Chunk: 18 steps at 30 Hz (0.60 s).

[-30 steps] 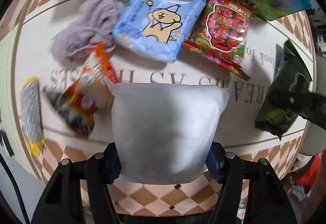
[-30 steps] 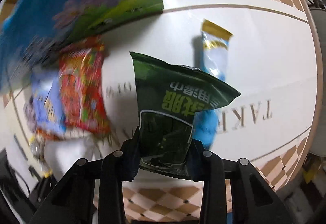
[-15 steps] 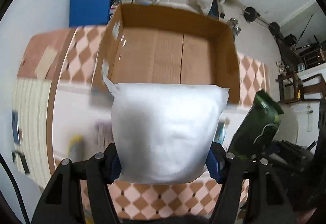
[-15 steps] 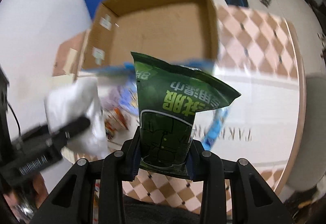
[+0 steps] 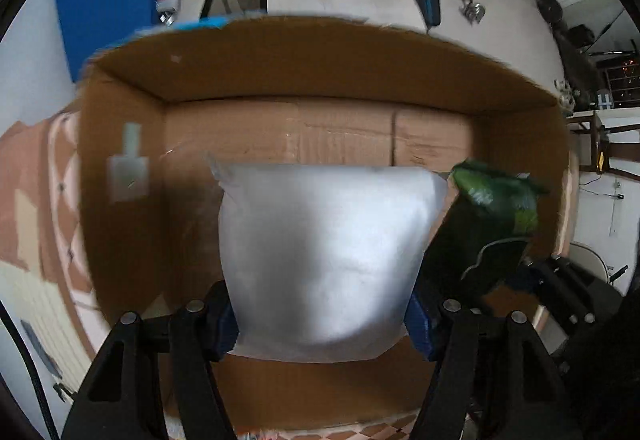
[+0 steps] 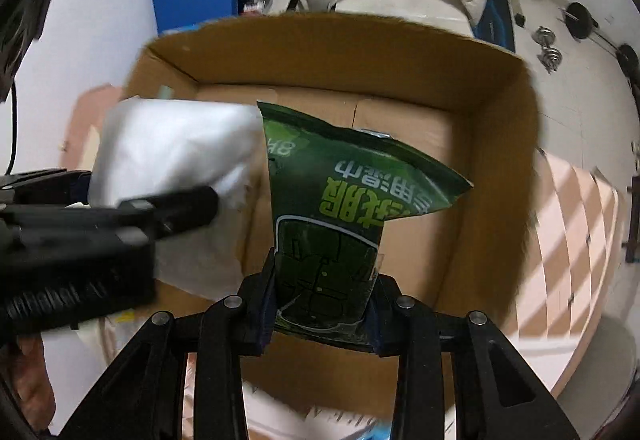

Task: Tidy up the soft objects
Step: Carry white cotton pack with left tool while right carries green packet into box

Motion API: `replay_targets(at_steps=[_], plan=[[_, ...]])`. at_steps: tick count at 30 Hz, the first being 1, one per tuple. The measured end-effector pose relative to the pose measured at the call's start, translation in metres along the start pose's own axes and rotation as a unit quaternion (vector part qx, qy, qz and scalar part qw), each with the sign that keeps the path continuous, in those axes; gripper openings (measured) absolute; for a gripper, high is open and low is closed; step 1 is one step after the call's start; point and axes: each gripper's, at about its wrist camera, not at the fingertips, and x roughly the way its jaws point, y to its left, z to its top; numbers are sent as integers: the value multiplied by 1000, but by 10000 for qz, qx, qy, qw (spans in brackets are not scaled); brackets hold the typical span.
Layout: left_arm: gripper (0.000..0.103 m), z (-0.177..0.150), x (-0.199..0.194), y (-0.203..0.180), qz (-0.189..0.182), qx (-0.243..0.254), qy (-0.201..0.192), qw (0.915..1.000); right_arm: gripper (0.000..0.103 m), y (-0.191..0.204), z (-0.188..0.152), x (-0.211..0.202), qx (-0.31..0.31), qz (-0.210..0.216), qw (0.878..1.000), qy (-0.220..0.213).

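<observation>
Now left gripper (image 5: 322, 314) clamps white pouch (image 5: 324, 256), right gripper (image 6: 322, 310) green packet (image 6: 332, 216), crowding inside cardboard box (image 5: 320, 76).

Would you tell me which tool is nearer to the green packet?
Right. The right tool is shut on the green packet; the left tool, beside it over the cardboard box, holds the white pouch.

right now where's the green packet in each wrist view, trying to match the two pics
Left wrist: the green packet is at the right edge, beside the white pouch, pinched by the right gripper.
Right wrist: the green packet is at the centre, upright between that gripper's own fingers, with the white pouch to its left.
Shared landmark: the open cardboard box lies behind the packet in both.
</observation>
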Motion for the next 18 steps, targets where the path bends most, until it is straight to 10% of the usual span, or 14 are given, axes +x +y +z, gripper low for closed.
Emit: replay_targets(at_steps=[15,18], plan=[[70,29,51,5,-19,315,297,9991,42,-31,49,76,-233,-115,9974,679],[78,30,45,4,77,349,324,9988,84,-33,45,73,-230,-353,9971,638]])
